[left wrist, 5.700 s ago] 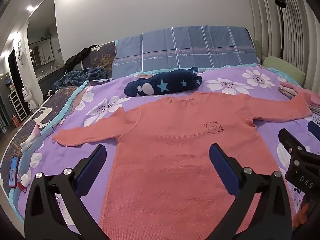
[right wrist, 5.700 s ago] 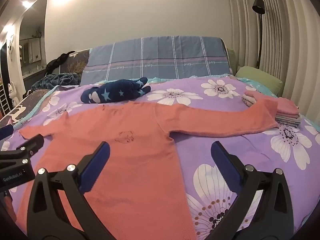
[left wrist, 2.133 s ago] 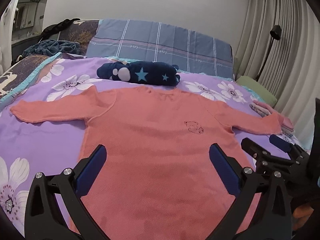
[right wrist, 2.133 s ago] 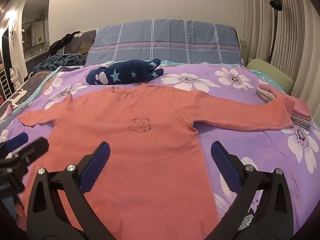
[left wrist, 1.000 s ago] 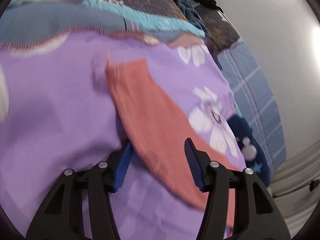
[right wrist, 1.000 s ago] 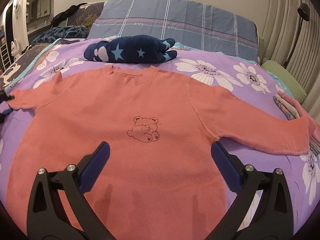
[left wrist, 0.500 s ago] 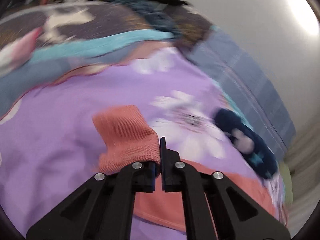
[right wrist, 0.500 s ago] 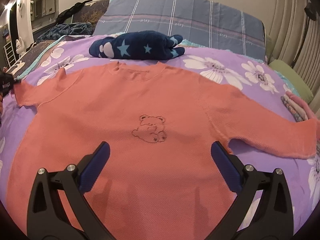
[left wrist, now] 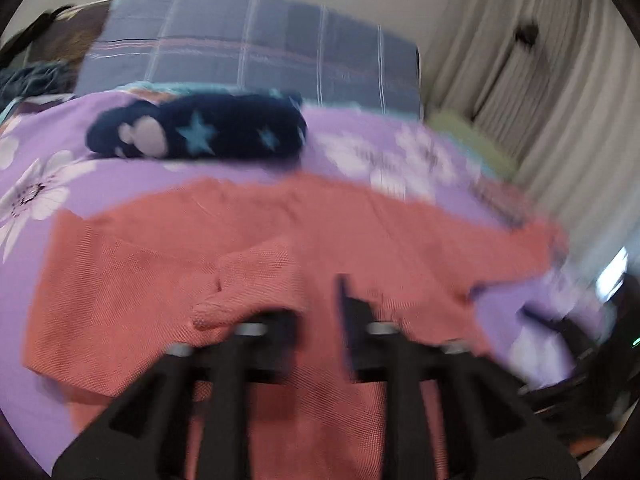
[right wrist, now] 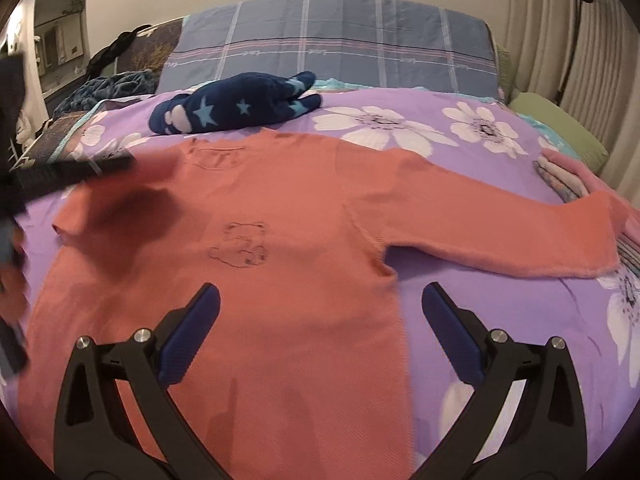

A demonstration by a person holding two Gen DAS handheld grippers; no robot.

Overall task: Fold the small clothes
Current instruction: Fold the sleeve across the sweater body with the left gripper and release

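A salmon-pink long-sleeved sweater (right wrist: 280,208) with a small bear print lies face up on the purple flowered bedspread (right wrist: 500,304). In the blurred left wrist view the sweater (left wrist: 380,232) fills the middle. Its left sleeve cuff (left wrist: 248,284) is folded in over the chest and rests against my left gripper's left finger. My left gripper (left wrist: 316,304) has its jaws opening; in the gap between them only the sweater body shows. My right gripper (right wrist: 320,320) hovers open over the lower body with nothing between its fingers. The right sleeve (right wrist: 520,232) still stretches out sideways.
A navy star-print plush bundle (right wrist: 236,108) lies just beyond the collar, with a plaid pillow (right wrist: 340,48) behind it. A stack of folded clothes (right wrist: 568,176) sits under the right cuff, next to a green cushion (right wrist: 560,128). Curtains hang along the right side.
My left gripper closed on the left cuff, swung it in over the sweater's chest, and its jaws have now parted. The right gripper shifted only slightly and stayed open.
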